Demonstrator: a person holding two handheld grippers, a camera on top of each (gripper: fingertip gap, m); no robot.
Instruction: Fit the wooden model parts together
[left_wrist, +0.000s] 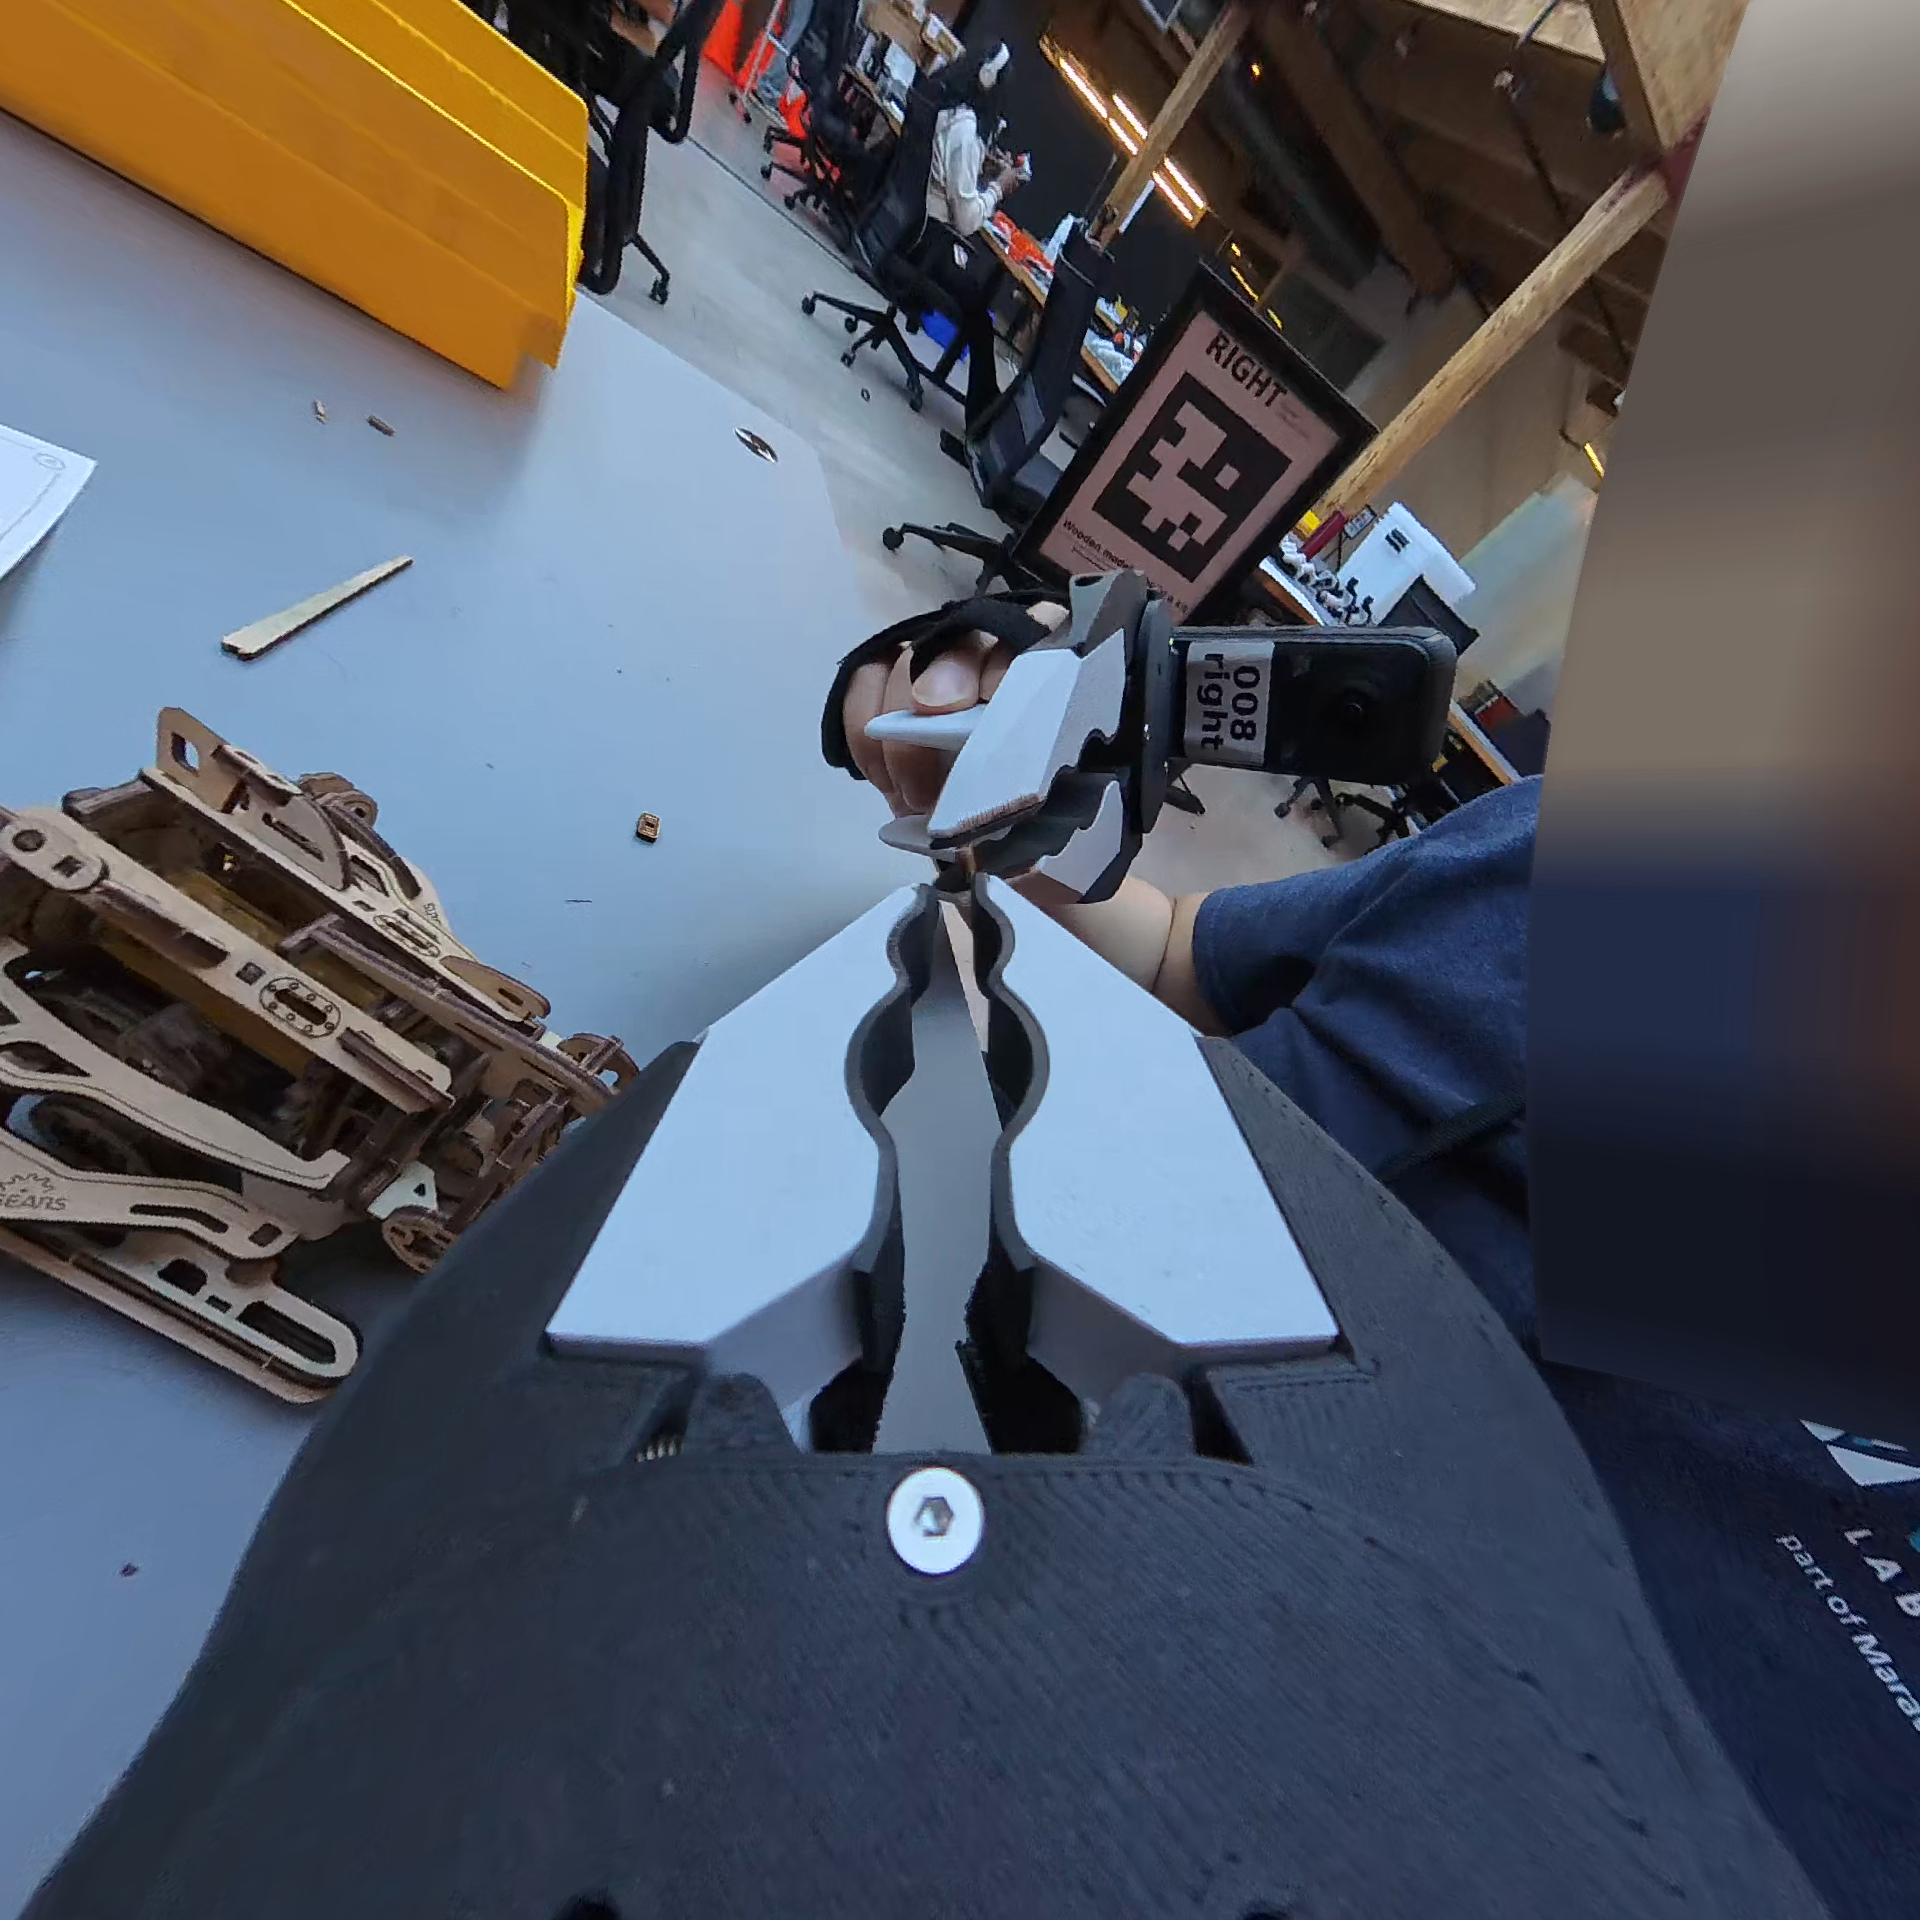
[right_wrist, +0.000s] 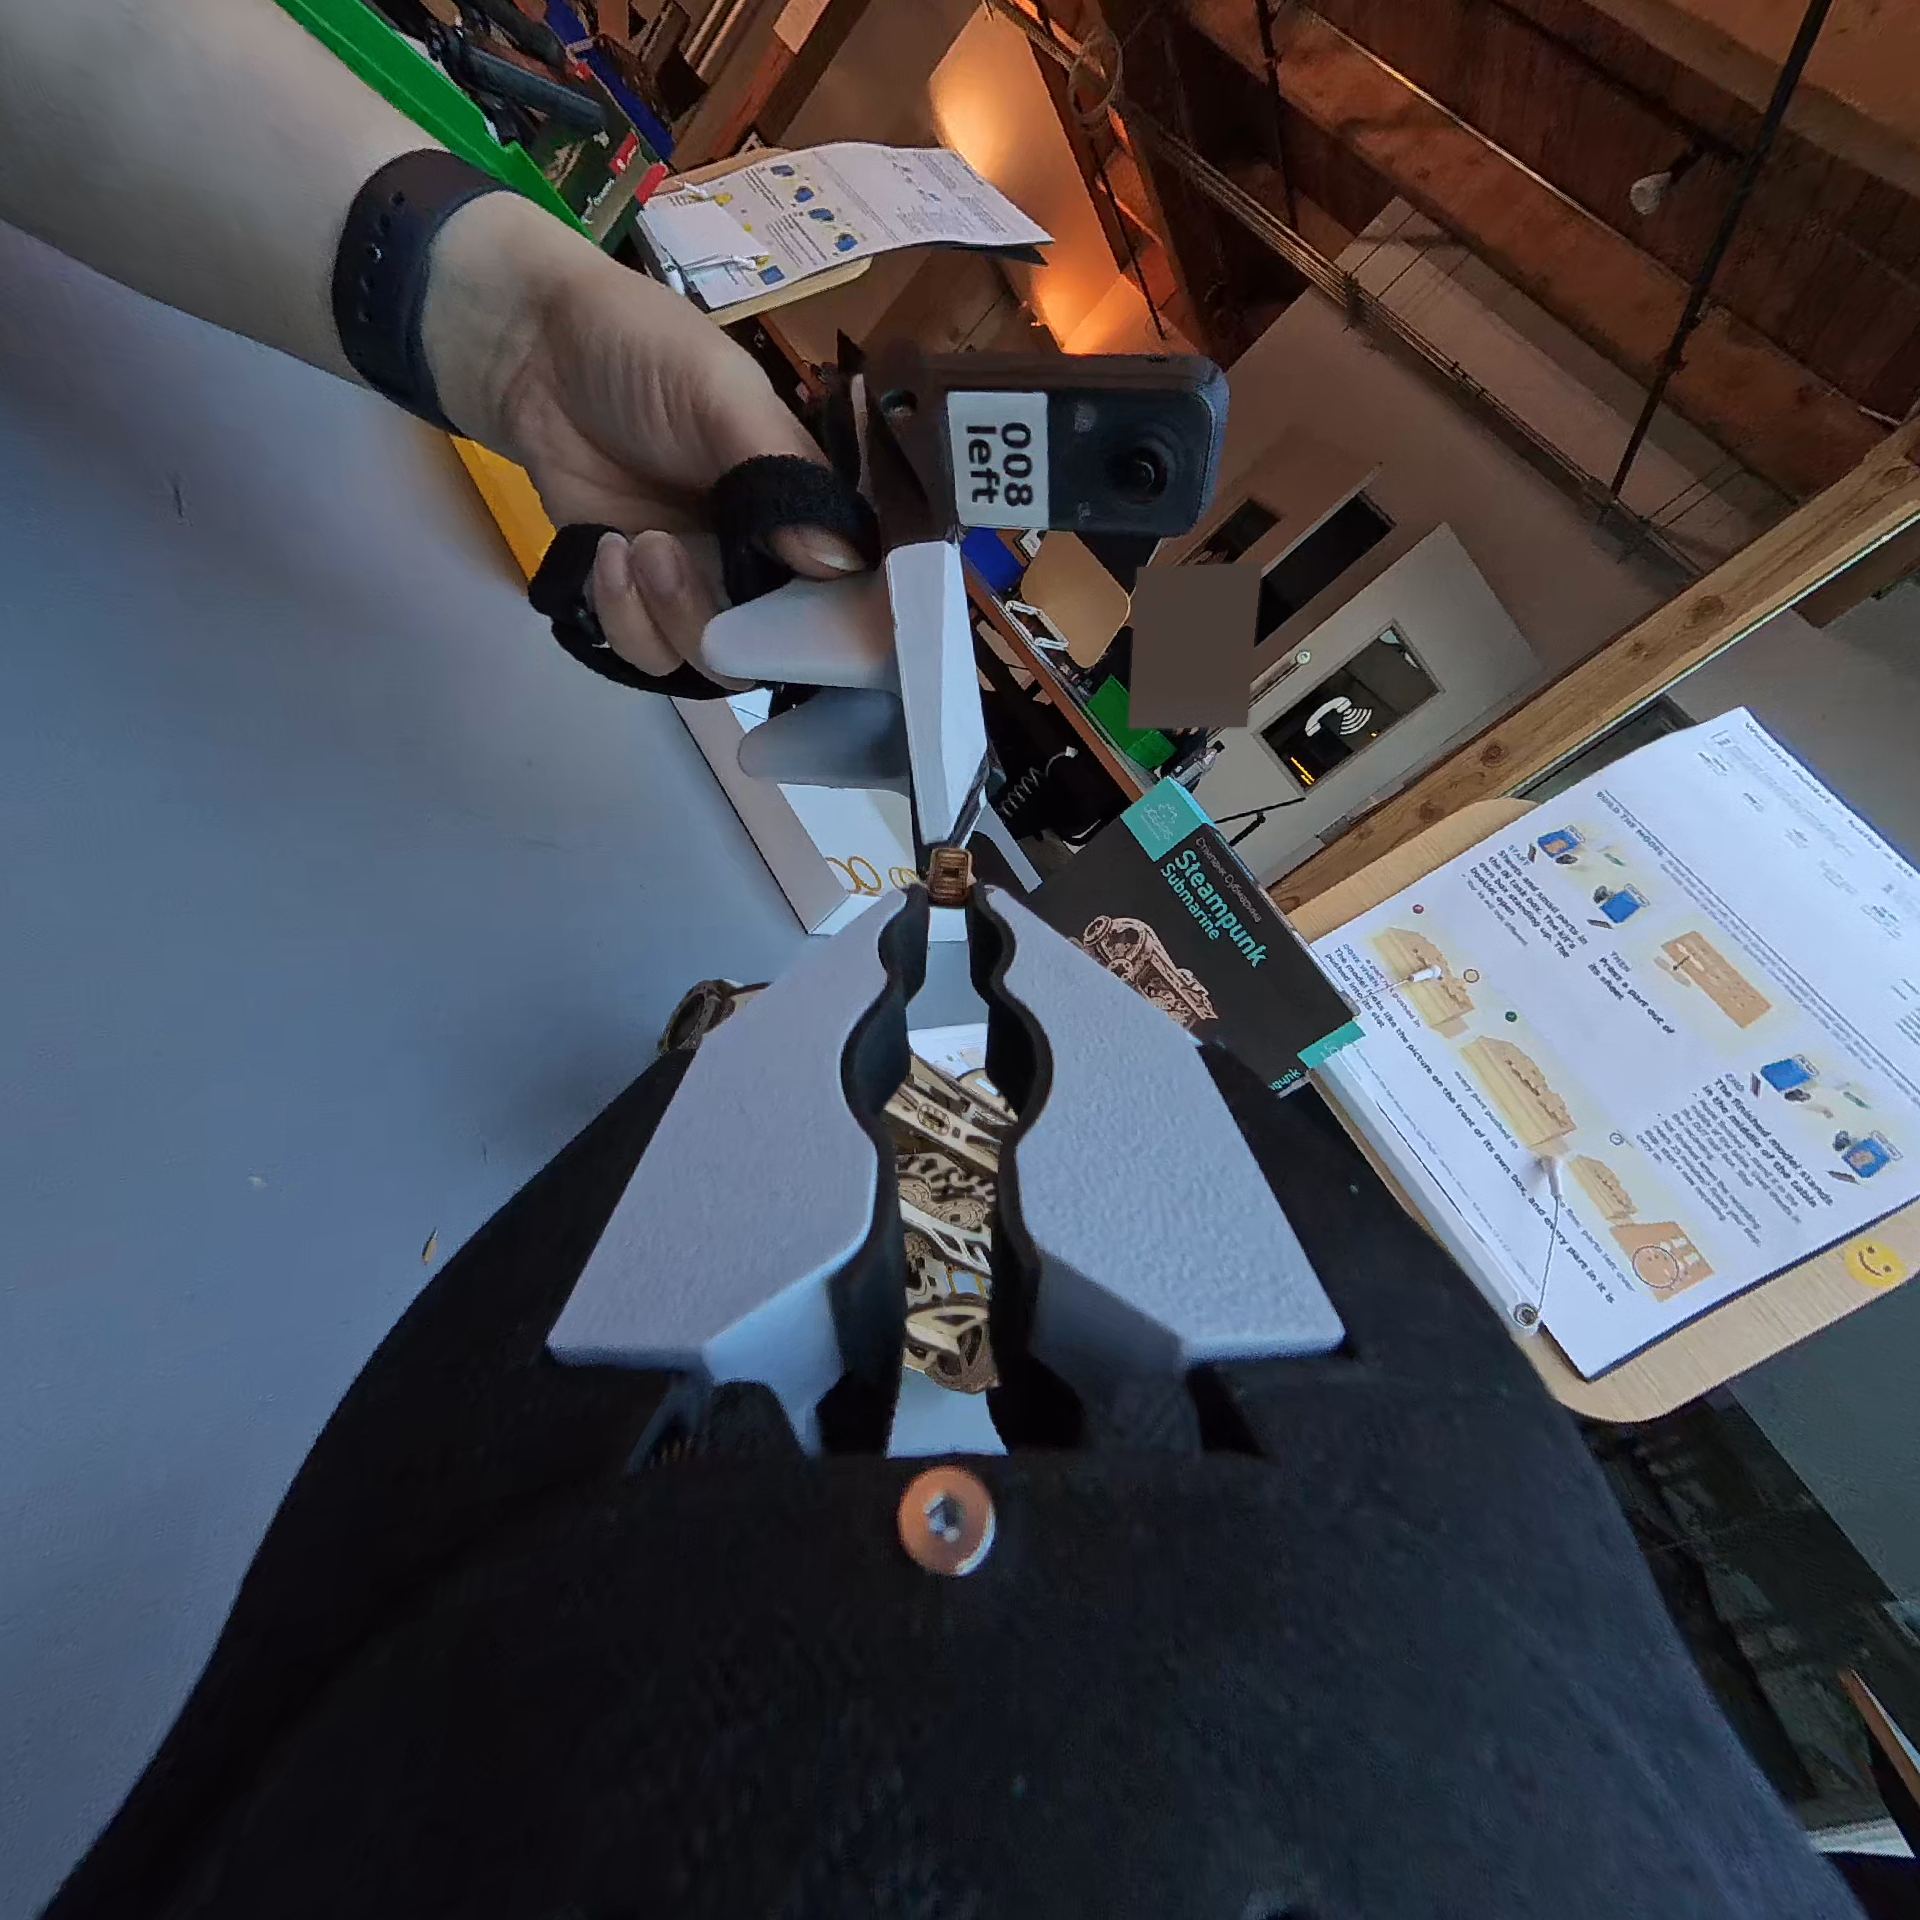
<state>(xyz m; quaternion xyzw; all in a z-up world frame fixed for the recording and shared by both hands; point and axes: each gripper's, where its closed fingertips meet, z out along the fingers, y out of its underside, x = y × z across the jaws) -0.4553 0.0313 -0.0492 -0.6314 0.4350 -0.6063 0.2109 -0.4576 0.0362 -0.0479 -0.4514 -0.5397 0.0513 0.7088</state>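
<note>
A small brown wooden part (right_wrist: 948, 873) hangs in the air between the two gripper tips. My right gripper (right_wrist: 945, 902) is shut on its lower end. My left gripper (left_wrist: 951, 891) is shut on its other end; in the right wrist view it comes down from above (right_wrist: 943, 831). In the left wrist view the right gripper (left_wrist: 961, 831) meets mine tip to tip, and the part (left_wrist: 958, 868) is barely visible. The partly built wooden model (left_wrist: 229, 1039) lies on the grey table (left_wrist: 623, 623) to the left, and shows through the right gripper's finger gap (right_wrist: 945, 1195).
A loose wooden strip (left_wrist: 317, 608) and a tiny wooden piece (left_wrist: 647, 827) lie on the table. A yellow bin (left_wrist: 312, 156) stands at the back left. The model's dark box (right_wrist: 1195, 935) and an instruction sheet on a board (right_wrist: 1610, 1039) are to the right. The tips of both grippers are at nearly the same place.
</note>
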